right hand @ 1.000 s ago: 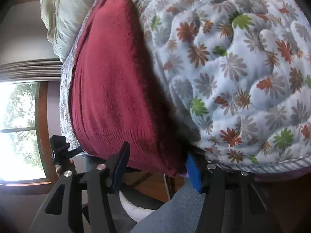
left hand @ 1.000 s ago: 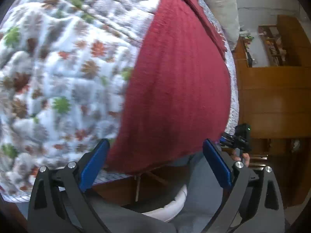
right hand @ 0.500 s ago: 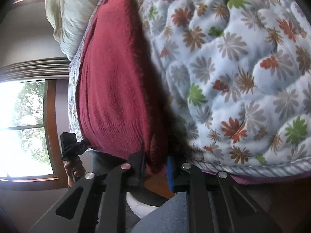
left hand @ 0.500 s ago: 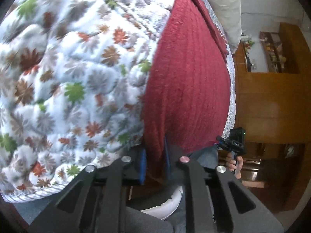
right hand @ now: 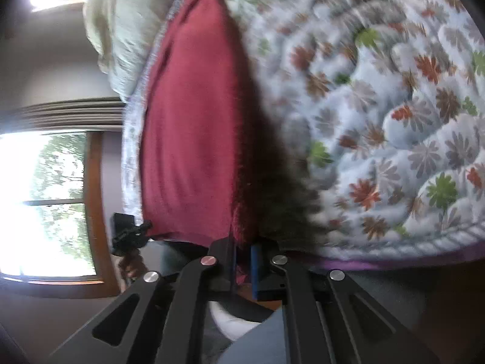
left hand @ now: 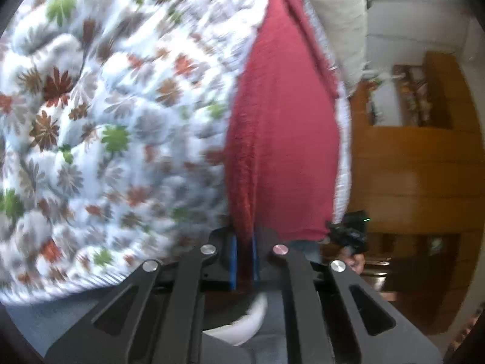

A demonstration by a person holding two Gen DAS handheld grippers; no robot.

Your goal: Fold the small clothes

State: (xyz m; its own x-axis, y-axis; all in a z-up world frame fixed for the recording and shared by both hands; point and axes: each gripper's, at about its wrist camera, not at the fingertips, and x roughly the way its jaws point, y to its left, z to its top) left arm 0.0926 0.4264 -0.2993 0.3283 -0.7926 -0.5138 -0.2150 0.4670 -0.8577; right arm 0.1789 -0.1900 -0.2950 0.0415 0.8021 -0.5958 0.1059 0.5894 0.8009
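Note:
A dark red knitted garment [left hand: 288, 139] lies on a flower-print quilt [left hand: 106, 127] over a bed. My left gripper [left hand: 244, 242] is shut on the garment's near corner, the cloth pinched between its blue pads. In the right wrist view the same red garment [right hand: 188, 133] stretches away from me, and my right gripper [right hand: 242, 251] is shut on its other near corner. Both corners are lifted a little off the quilt [right hand: 394, 127], casting a dark shadow. Both views are blurred by motion.
A pale pillow [left hand: 336, 15] lies at the bed's far end. Wooden cabinets and shelves [left hand: 418, 163] stand beyond the bed on one side, a bright window [right hand: 45, 200] on the other. A person's grey trousers and white shoe [left hand: 242, 324] show below the grippers.
Both grippers went from open around the garment's near edge to shut on its corners. Since then they have raised the edge, and the cloth now stands up narrower in both views.

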